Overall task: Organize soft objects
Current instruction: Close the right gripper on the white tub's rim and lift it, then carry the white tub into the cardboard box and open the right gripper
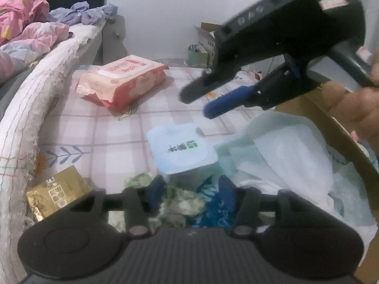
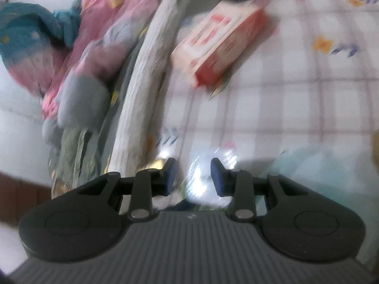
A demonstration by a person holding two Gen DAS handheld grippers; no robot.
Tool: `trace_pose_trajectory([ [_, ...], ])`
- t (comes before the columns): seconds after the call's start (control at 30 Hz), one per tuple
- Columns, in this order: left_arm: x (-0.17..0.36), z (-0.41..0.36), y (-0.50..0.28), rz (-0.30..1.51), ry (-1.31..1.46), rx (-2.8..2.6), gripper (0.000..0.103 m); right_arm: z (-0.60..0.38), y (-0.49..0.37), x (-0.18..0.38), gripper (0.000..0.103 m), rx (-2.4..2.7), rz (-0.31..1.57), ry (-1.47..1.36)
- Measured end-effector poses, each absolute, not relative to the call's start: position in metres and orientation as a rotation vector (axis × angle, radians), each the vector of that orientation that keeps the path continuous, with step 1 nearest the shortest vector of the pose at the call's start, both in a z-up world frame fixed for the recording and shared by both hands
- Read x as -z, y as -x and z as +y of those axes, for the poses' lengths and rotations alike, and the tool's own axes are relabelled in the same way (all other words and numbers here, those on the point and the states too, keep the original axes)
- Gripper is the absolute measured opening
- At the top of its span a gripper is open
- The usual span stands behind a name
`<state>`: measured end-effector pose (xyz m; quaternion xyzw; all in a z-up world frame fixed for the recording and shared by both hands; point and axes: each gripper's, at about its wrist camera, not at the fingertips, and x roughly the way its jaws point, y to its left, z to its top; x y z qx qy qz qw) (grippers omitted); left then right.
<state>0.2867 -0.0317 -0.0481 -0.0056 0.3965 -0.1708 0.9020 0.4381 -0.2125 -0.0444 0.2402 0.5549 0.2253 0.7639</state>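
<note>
left hand-held gripper (image 1: 190,195): spread above green-white packet (image 1: 182,201) | right hand-held gripper (image 2: 193,177): spread, pinching nothing | wipes pack (image 1: 123,82) on bed

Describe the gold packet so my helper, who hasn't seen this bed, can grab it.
Start at the pink checked sheet and follow its white quilted border toward the left gripper. The gold packet lies against that border. It alone is shiny gold foil; the pink wipes pack lies farther back.

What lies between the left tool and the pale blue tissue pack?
A crumpled green-and-white item and a dark blue packet lie between the fingers of the left tool, just short of the pale blue tissue pack.
</note>
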Motion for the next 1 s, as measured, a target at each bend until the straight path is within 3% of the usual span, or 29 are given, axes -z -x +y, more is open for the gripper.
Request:
trace_pose_trajectory([
  [0.33, 0.053, -0.037, -0.302, 0.779, 0.049, 0.33, 0.056, -0.214, -0.457, 0.083, 0.033, -0.461, 1.314, -0.592],
  [0.53, 0.04, -0.033, -0.299, 0.754, 0.077, 0.31, 0.054, -0.196, -0.449, 0.069, 0.03, -0.476, 1.278, -0.516],
  [0.73, 0.0, -0.032, -0.275, 0.681, 0.06, 0.31, 0.054, -0.202, -0.43, 0.03, 0.028, -0.516, 1.221, -0.53],
  [1.0, -0.075, -0.066, -0.211, 0.536, 0.028, 0.416, 0.054, -0.252, -0.348, -0.062, 0.028, -0.557, 1.052, -0.555],
])
